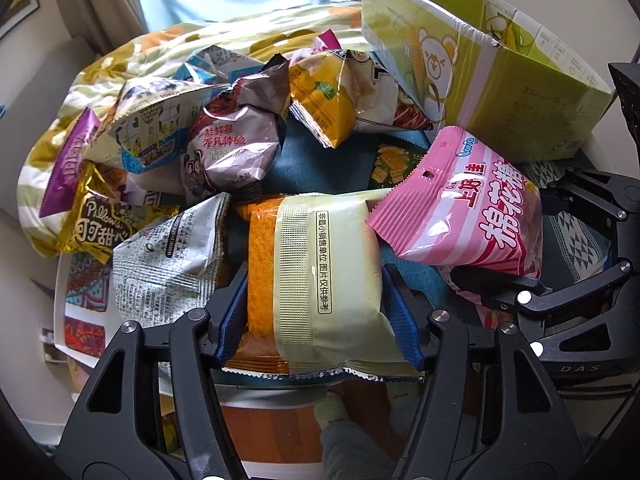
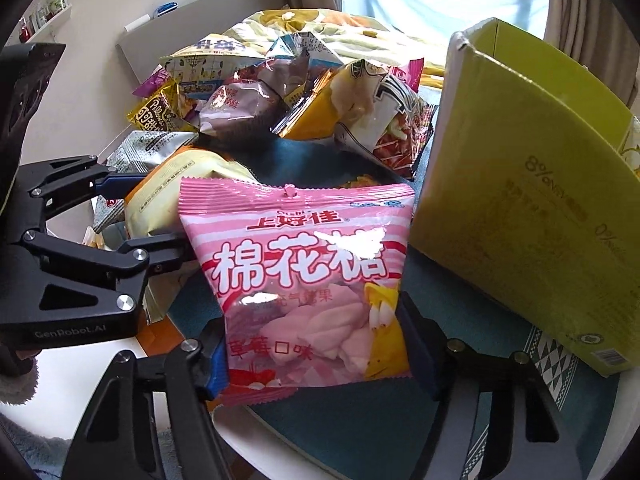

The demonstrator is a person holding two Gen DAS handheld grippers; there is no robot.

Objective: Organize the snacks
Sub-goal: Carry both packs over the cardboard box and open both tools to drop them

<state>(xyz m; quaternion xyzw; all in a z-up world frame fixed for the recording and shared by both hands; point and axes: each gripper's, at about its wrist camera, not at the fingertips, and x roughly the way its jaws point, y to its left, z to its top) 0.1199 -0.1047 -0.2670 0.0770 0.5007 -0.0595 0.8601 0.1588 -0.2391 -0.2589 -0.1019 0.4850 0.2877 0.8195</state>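
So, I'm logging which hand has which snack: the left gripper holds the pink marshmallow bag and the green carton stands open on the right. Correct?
Not quite. The left gripper clamps the cream-and-orange packet, as the left wrist view shows; the pink marshmallow bag sits in the right gripper. The green carton does stand open on the right.

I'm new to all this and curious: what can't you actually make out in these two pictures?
- Green box inside: both views, hidden by its own walls.
- Pink marshmallow bag lower part: left view, behind the right gripper.
- Pale bag front: both views, turned face down.
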